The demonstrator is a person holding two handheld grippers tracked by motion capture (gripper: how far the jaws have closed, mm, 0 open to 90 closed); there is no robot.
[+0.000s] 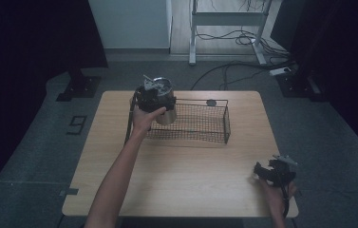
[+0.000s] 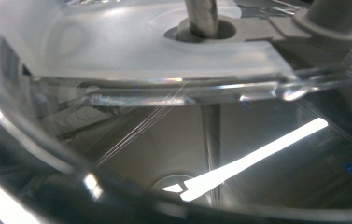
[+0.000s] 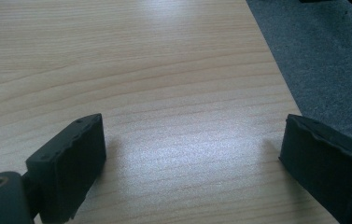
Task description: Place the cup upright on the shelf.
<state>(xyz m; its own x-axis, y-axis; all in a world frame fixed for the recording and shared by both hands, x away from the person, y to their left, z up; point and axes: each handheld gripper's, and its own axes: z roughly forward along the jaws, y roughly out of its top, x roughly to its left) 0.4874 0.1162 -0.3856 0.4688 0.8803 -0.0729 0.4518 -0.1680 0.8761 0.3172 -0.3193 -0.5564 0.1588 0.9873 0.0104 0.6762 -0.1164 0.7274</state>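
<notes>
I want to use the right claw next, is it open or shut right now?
Open. In the right gripper view the right claw has its two jaws standing far apart, with bare table between them and nothing held.

Wood, wire and shine

We see a matt wood-grain counter (image 1: 176, 166), a black wire-mesh basket (image 1: 200, 124), a glossy metal pot (image 1: 166, 102) and rough grey carpet floor (image 3: 323, 60).

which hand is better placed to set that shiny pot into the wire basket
Left. Its claw is at the metal pot over the wire basket end; the right claw rests open near the table's corner.
</notes>
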